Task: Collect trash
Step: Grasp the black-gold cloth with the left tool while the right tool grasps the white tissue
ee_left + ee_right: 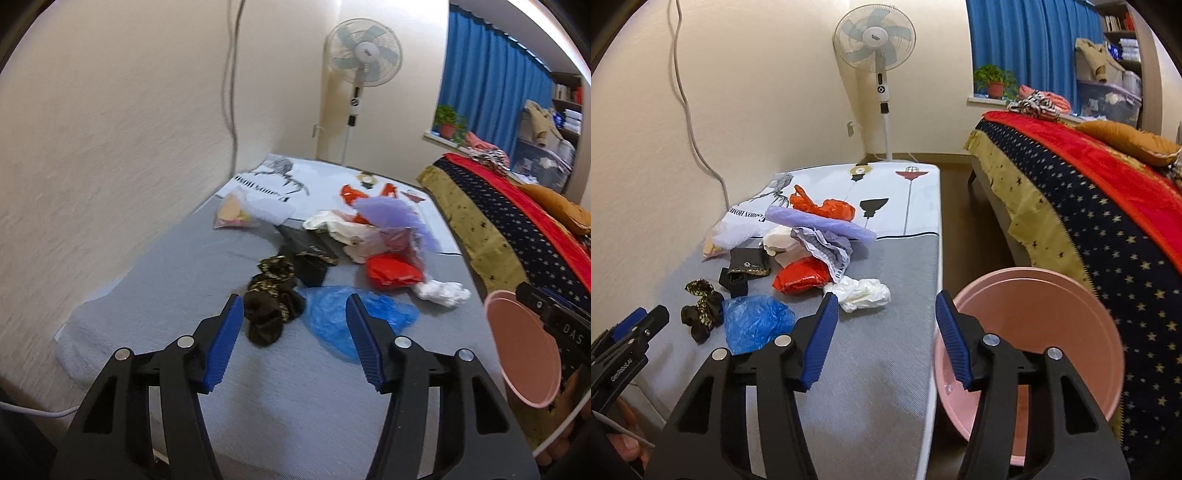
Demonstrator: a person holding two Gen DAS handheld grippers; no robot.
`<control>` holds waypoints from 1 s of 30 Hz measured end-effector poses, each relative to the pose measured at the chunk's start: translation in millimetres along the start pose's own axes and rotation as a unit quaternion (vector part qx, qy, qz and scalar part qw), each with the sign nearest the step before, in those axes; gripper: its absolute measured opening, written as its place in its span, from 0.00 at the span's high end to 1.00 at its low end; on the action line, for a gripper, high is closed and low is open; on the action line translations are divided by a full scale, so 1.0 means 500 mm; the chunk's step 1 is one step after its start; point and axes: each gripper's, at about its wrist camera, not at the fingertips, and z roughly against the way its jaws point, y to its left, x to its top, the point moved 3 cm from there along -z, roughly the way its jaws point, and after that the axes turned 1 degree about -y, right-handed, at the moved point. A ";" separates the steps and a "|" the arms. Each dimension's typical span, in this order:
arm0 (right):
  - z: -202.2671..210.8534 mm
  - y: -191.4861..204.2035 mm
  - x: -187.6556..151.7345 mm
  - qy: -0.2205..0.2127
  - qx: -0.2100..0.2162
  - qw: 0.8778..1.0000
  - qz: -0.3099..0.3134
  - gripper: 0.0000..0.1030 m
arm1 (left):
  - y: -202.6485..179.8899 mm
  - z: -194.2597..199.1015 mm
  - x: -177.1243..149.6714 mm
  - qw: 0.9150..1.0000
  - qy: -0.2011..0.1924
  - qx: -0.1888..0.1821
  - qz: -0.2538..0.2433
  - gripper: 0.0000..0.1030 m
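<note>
Trash lies on a grey mattress (155, 288) (886, 350): a blue plastic bag (332, 317) (753, 321), a red bag (391, 275) (801, 278), a white crumpled bag (443, 291) (864, 291), a purple bag (388, 214) (820, 223) and an orange bag (823, 206). A pink bin (1034, 332) (524, 347) stands on the floor to the right of the mattress. My left gripper (295, 306) is open and empty, just short of the blue bag. My right gripper (886, 306) is open and empty, above the mattress edge beside the bin.
Dark socks (273, 299) (701, 314) and black cloth (314, 258) (746, 269) lie among the trash. A bed with a star blanket (1089, 206) stands at the right. A standing fan (879, 44), a wall cable (687, 92) and blue curtains (1027, 40) are at the back.
</note>
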 end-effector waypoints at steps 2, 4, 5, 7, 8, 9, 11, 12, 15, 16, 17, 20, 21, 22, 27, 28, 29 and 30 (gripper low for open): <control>-0.022 0.003 0.002 0.007 0.004 1.000 -0.001 0.47 | 0.008 -0.020 0.002 1.000 0.007 0.009 0.006 0.45; -0.052 0.008 0.003 0.016 0.010 1.000 -0.003 0.47 | 0.021 -0.037 0.005 1.000 0.012 0.018 0.011 0.45; -0.064 0.009 0.005 0.019 0.012 1.000 -0.004 0.46 | 0.026 -0.045 0.006 1.000 0.015 0.021 0.014 0.45; -0.096 0.014 0.006 0.031 0.021 0.999 -0.009 0.46 | 0.033 -0.065 0.005 0.999 0.021 0.026 0.014 0.45; -0.107 0.016 0.005 0.036 0.023 0.999 -0.011 0.45 | 0.035 -0.072 0.003 0.999 0.024 0.032 0.014 0.45; -0.120 0.019 0.005 0.041 0.025 0.999 -0.012 0.43 | 0.037 -0.082 0.002 0.999 0.029 0.037 0.015 0.45; -0.143 0.024 0.006 0.049 0.026 0.998 -0.013 0.36 | 0.039 -0.098 0.000 0.998 0.036 0.043 0.015 0.45; -0.154 0.027 0.005 0.055 0.028 0.998 -0.015 0.34 | 0.041 -0.106 0.000 0.998 0.041 0.047 0.017 0.45; -0.178 0.032 0.003 0.064 0.031 0.997 -0.015 0.33 | 0.044 -0.124 -0.002 0.997 0.050 0.051 0.018 0.45; -0.186 0.034 0.001 0.070 0.032 0.997 -0.014 0.33 | 0.045 -0.130 -0.003 0.997 0.053 0.053 0.019 0.45; -0.192 0.035 0.001 0.074 0.035 0.997 -0.013 0.33 | 0.047 -0.135 -0.004 0.997 0.055 0.054 0.020 0.45; -0.211 0.040 -0.004 0.087 0.036 0.996 -0.009 0.33 | 0.051 -0.145 -0.008 0.996 0.063 0.056 0.027 0.44; -0.216 0.040 -0.005 0.090 0.036 0.995 -0.009 0.35 | 0.051 -0.145 -0.010 0.996 0.065 0.058 0.028 0.44; -0.221 0.041 -0.008 0.094 0.037 0.995 -0.009 0.37 | 0.053 -0.148 -0.011 0.996 0.067 0.059 0.029 0.44; -0.235 0.042 -0.017 0.108 0.037 0.993 -0.006 0.60 | 0.061 -0.160 -0.014 0.994 0.079 0.061 0.041 0.44; -0.234 0.041 -0.018 0.109 0.037 0.993 -0.006 0.62 | 0.061 -0.164 -0.014 0.994 0.080 0.060 0.043 0.44; -0.234 0.040 -0.018 0.109 0.038 0.993 -0.006 0.66 | 0.063 -0.166 -0.014 0.994 0.082 0.059 0.045 0.44; -0.233 0.039 -0.018 0.108 0.038 0.993 -0.007 0.70 | 0.063 -0.168 -0.014 0.994 0.083 0.058 0.047 0.44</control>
